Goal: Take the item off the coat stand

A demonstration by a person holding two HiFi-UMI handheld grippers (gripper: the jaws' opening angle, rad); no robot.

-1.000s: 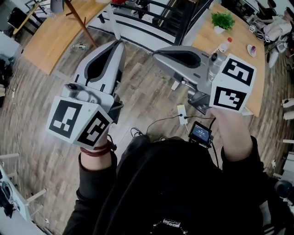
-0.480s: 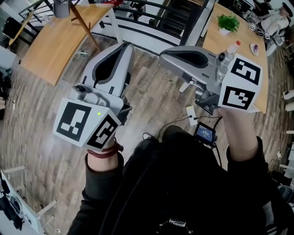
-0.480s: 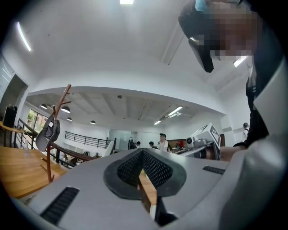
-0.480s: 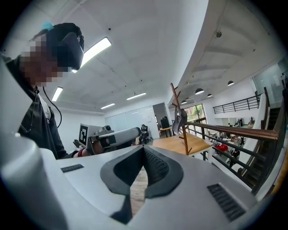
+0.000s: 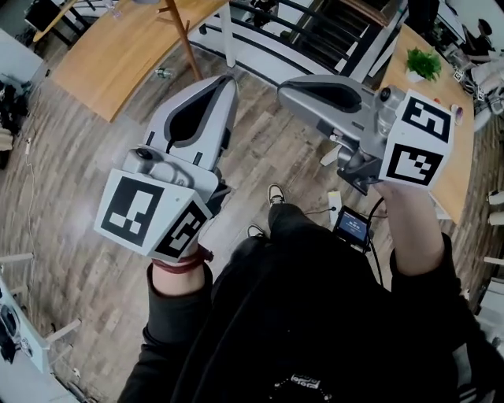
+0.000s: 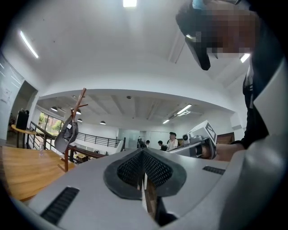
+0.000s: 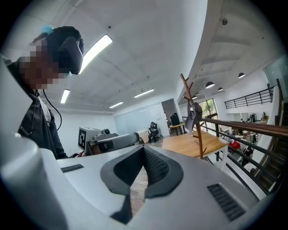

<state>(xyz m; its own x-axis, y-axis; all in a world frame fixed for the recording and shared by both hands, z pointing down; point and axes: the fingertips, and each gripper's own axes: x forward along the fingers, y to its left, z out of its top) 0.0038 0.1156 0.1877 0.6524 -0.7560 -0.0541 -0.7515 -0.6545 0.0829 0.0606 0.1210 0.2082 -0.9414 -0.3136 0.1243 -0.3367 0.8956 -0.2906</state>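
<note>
The wooden coat stand [image 6: 74,130] rises from a low wooden platform [image 6: 22,173] at the far left of the left gripper view. A grey item [image 6: 66,134] hangs on the coat stand. In the right gripper view the coat stand [image 7: 194,128] is right of centre with the grey item [image 7: 193,117] on it. Only the coat stand's legs [image 5: 179,33] show in the head view. My left gripper [image 5: 228,83] and right gripper [image 5: 285,85] are held level, side by side, well short of the stand. Both are shut with nothing between their jaws.
A black railing [image 5: 315,24] and stairs lie beyond the grippers. A wooden table [image 5: 453,169] with a potted plant [image 5: 424,63] stands at the right. Several people [image 6: 171,140] are far off in the room. A small screen on a cable [image 5: 352,227] hangs at my waist.
Both grippers have travelled forward over the wood floor, still shut. The platform and the coat stand's legs have shifted to the right in the head view and come closer.
</note>
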